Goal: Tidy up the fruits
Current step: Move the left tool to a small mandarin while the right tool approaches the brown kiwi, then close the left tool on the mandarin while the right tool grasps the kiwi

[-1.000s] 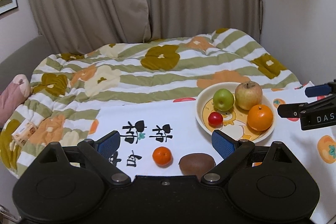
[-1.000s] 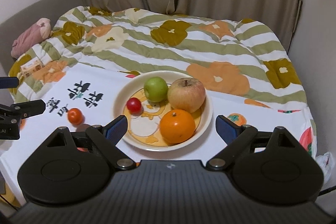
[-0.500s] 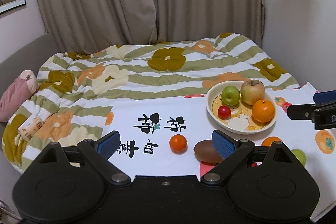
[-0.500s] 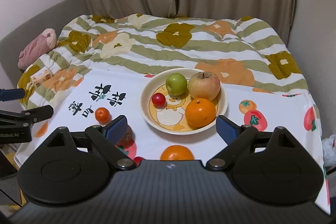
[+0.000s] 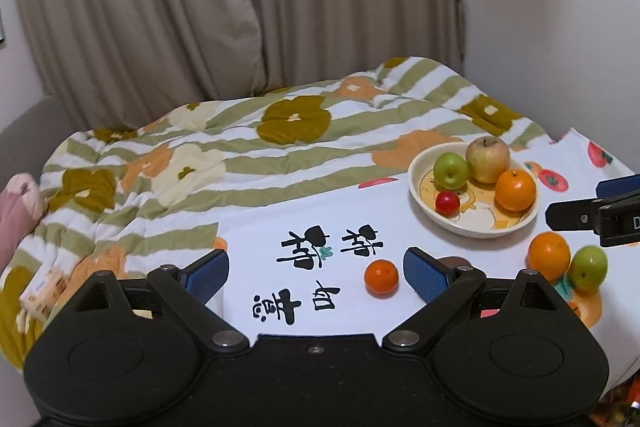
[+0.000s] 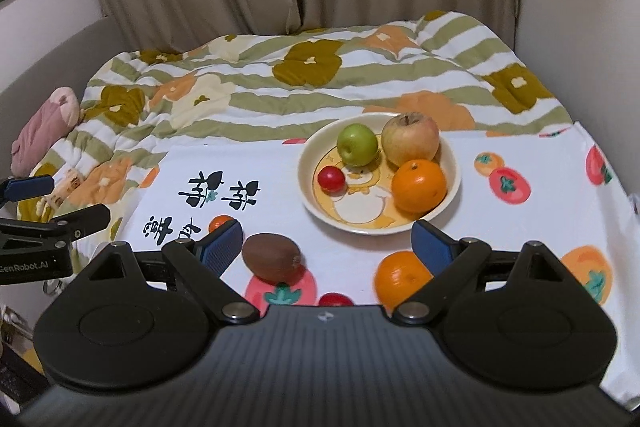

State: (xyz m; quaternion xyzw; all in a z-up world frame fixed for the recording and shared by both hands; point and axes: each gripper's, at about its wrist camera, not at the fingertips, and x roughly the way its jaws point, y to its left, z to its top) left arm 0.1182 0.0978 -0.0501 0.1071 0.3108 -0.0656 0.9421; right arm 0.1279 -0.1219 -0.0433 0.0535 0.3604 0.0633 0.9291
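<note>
A cream bowl (image 6: pixel 452 183) (image 5: pixel 418 195) on the white fruit-print cloth holds a green apple (image 6: pixel 357 144), a yellowish apple (image 6: pixel 410 139), an orange (image 6: pixel 418 185) and a small red fruit (image 6: pixel 331 179). Loose on the cloth lie a brown kiwi (image 6: pixel 271 255), a small tangerine (image 5: pixel 381 277), an orange (image 5: pixel 549 255) (image 6: pixel 400 277), a green apple (image 5: pixel 588 267) and a small red fruit (image 6: pixel 335 299). My left gripper (image 5: pixel 316 273) is open and empty, near the tangerine. My right gripper (image 6: pixel 326 245) is open and empty above the kiwi.
A striped flowered quilt (image 5: pixel 248 147) covers the bed behind the cloth. A pink plush (image 6: pixel 44 127) and a small box (image 5: pixel 44 285) lie at the left. Beige curtains hang behind. A wall stands at the right.
Both grippers have pulled back and up from the bowl. More of the cloth's front shows now, with the loose orange, green apple and kiwi in view.
</note>
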